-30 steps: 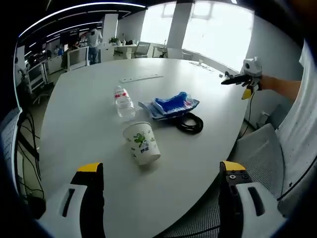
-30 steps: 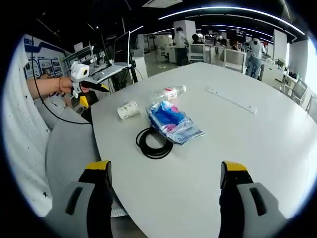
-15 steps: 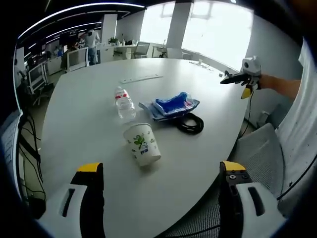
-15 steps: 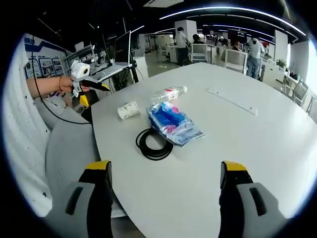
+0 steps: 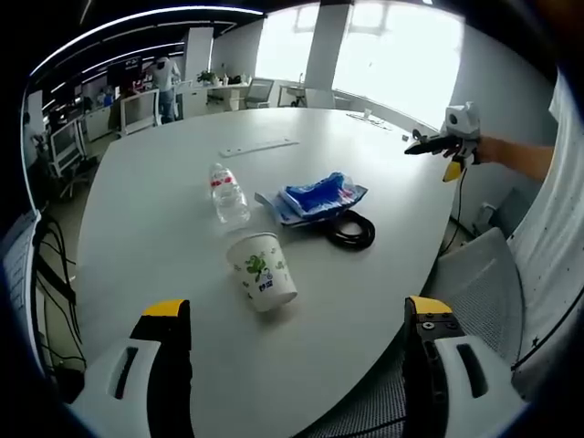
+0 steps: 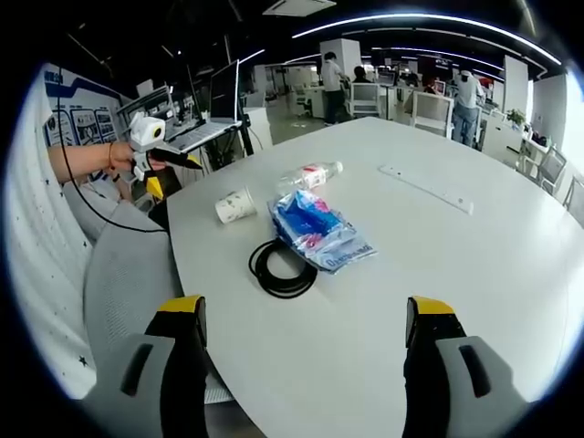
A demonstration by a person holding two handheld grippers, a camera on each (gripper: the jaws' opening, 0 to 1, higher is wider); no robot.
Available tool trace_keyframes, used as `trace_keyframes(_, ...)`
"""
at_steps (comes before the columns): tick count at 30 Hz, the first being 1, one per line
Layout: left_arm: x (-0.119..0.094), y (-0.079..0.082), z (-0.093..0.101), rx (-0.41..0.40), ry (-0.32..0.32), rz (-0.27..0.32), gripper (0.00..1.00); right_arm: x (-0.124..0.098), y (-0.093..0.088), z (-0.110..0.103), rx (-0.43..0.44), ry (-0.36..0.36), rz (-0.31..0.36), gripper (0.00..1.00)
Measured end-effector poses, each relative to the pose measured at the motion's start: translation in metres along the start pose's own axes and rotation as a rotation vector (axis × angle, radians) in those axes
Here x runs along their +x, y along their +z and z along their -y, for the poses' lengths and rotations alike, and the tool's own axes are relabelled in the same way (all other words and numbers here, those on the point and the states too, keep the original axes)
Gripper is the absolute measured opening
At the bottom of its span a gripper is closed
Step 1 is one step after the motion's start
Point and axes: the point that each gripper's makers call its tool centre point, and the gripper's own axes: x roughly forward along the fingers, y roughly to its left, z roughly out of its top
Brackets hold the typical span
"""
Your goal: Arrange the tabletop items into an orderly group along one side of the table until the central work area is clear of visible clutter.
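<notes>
Both grippers, left (image 5: 297, 342) and right (image 6: 303, 338), hang wide open, empty, off the table (image 5: 164, 228) edge; cup (image 5: 263, 271) lies tipped near it.

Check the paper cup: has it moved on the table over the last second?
No. The paper cup lies on its side, as far as before from the water bottle and cable coil; only the camera shifted slightly.

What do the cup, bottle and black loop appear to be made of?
Cup: likely matte paper, white with green print. Bottle: clear plastic, see-through with a red label. Black loop: probably a rubber-sheathed coiled cable, dull black.
</notes>
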Motion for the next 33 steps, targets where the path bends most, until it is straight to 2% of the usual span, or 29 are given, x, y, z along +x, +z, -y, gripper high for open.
trace_keyframes(13, 0.002, 0.012, 0.001, 0.022, -0.002, 0.015, 1.00, -0.002, 0.009, 0.004, 0.007, -0.019, 0.034, 0.87)
trace_keyframes(33, 0.019, 0.057, -0.001, 0.072, -0.010, 0.070, 1.00, 0.007, 0.038, 0.009, 0.011, -0.031, 0.093, 0.83)
